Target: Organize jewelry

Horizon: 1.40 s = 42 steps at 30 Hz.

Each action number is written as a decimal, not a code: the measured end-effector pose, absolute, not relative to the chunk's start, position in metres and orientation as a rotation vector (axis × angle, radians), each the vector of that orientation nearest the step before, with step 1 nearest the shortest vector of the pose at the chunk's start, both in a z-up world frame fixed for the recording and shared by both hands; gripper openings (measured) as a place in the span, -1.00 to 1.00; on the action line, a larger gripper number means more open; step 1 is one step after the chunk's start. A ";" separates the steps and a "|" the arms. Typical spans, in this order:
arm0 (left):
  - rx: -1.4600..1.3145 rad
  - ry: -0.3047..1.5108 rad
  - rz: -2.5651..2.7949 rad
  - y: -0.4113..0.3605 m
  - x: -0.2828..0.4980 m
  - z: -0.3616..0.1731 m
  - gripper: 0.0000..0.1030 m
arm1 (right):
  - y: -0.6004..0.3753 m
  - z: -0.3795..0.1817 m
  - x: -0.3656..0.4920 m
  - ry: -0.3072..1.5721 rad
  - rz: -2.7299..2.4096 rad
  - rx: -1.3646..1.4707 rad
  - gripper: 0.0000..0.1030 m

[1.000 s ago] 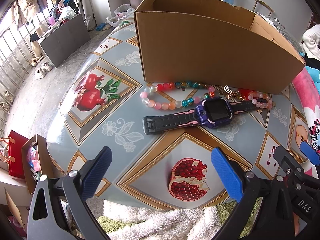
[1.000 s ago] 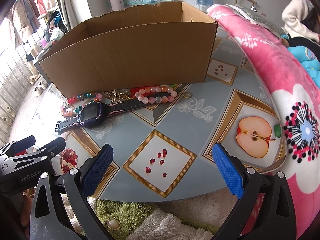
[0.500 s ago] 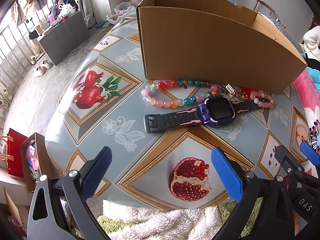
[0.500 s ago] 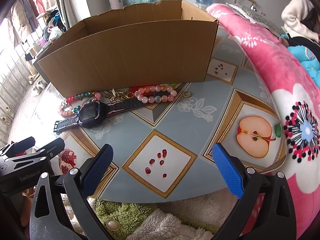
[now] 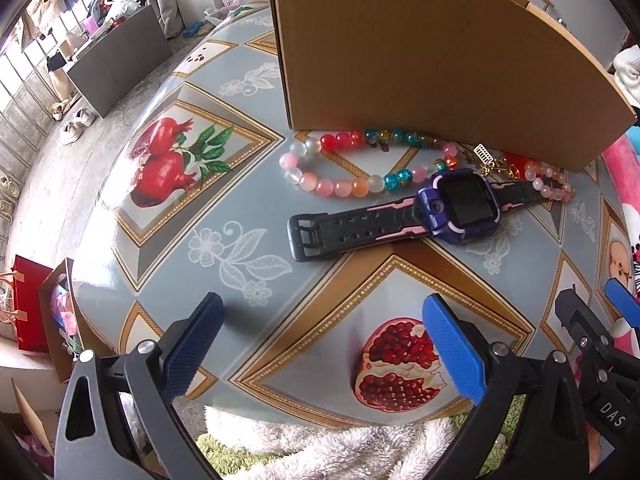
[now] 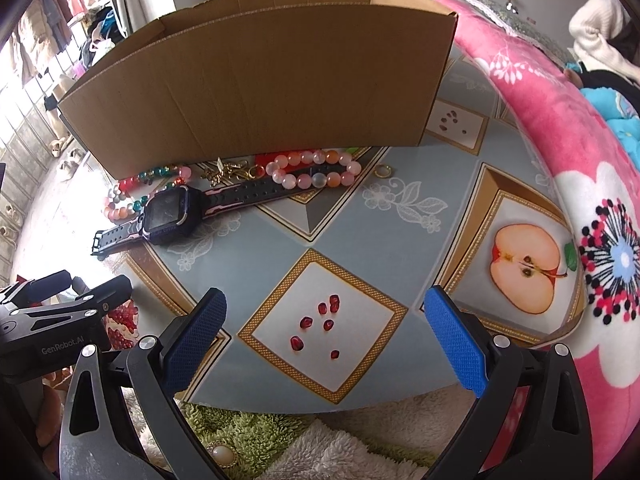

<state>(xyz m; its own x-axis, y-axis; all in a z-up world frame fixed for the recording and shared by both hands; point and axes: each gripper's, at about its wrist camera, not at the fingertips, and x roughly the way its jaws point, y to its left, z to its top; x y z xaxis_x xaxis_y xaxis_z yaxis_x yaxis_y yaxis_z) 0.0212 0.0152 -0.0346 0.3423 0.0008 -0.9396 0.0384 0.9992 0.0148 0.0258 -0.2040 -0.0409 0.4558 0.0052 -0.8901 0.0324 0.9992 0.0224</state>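
Fingers of both grippers (image 5: 320,344) (image 6: 324,340) spread wide, watch (image 5: 460,210) untouched.

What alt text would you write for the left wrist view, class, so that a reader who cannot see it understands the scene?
The open left gripper hovers above a fruit-patterned tablecloth, short of a purple smartwatch lying flat. Behind the watch lie a multicoloured bead bracelet and a pink bead bracelet, in front of a tall cardboard box.
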 end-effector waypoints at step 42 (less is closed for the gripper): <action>0.119 1.032 -0.277 0.043 0.013 -0.044 0.90 | -0.184 -0.024 0.061 0.937 0.547 -0.118 0.74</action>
